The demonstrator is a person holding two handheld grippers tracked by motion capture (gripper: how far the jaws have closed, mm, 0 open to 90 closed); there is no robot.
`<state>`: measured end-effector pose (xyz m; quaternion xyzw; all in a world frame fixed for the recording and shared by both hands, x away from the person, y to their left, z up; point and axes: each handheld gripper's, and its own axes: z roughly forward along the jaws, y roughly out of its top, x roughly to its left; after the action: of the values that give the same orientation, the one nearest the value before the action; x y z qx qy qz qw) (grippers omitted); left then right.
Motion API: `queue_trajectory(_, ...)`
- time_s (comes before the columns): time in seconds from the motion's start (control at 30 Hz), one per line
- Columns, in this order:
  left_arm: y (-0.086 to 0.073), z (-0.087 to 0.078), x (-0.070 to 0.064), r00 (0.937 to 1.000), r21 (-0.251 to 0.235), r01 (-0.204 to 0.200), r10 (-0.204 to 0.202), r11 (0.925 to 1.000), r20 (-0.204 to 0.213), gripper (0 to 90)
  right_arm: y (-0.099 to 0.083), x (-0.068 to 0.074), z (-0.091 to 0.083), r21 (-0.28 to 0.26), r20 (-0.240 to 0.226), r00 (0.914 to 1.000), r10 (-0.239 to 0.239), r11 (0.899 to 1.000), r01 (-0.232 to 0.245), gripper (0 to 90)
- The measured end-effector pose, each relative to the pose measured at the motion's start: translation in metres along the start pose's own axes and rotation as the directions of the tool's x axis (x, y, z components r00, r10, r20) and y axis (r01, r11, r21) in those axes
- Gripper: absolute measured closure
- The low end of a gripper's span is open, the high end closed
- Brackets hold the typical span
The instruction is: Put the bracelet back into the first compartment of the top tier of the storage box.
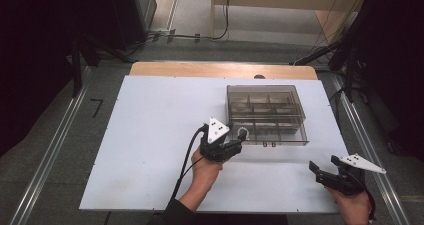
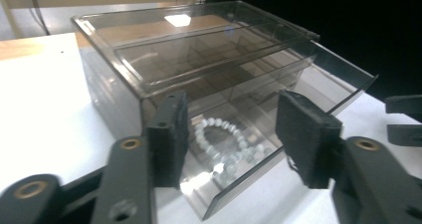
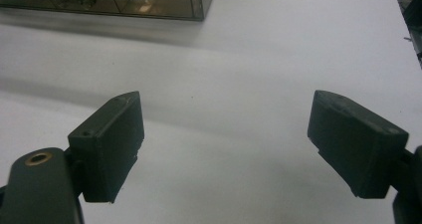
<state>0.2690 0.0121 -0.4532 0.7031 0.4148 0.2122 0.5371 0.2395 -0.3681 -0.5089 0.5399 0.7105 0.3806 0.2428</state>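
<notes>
A white bench [image 1: 150, 150] stands on a grey floor, with dark stands and cables at the far side. On it sits a smoky clear box [image 1: 265, 114] with compartments; what lies in its far cells is hard to make out through the tinted walls. A bead bracelet [image 2: 221, 147] lies in the near left compartment, just ahead of the left claw [image 2: 231, 139], whose jaws gape wide and empty. The right claw [image 3: 226, 139] hovers over bare bench, wide open, well apart from the box.
</notes>
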Motion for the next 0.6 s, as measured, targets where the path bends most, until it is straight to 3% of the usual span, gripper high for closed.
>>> queue_trajectory(0.4,-0.010,-0.023,0.012,0.9983,-0.002,0.027,-0.028,0.9996,-0.051,30.7,0.000,0.000,0.000,0.002,0.001,1.0000,0.000,1.000,0.000,13.5)
queue_trajectory(0.6,-0.015,-0.041,0.022,0.9965,-0.010,0.037,-0.038,0.9993,-0.075,28.1,0.000,0.000,0.000,0.003,0.003,1.0000,0.000,1.000,0.000,13.5)
